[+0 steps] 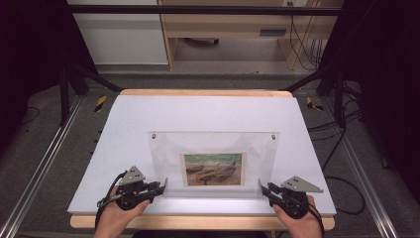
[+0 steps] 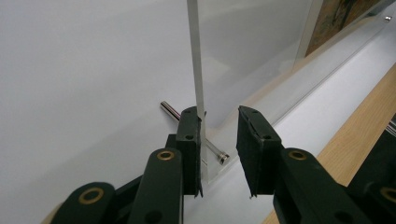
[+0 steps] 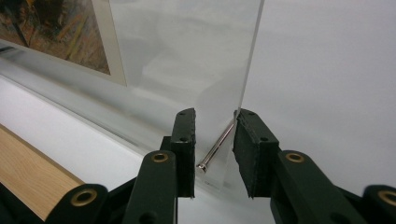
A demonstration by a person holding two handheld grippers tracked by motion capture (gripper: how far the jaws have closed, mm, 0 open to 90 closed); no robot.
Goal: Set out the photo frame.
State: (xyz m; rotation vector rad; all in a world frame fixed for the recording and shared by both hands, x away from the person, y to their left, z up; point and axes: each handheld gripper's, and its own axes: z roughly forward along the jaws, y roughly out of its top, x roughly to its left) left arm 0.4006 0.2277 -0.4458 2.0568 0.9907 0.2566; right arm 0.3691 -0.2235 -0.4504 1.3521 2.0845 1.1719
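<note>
Two hand-held grippers, our left hand-held gripper (image 1: 162, 187) and right hand-held gripper (image 1: 264, 188), sit with jaws parted around the lower corners of a clear picture frame (image 1: 214, 163) standing on the white surface (image 1: 198, 114).

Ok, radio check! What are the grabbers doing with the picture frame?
Left gripper open at clear frame's left bottom corner. Right gripper open at right corner. Nothing gripped. Nothing blocking.
</note>
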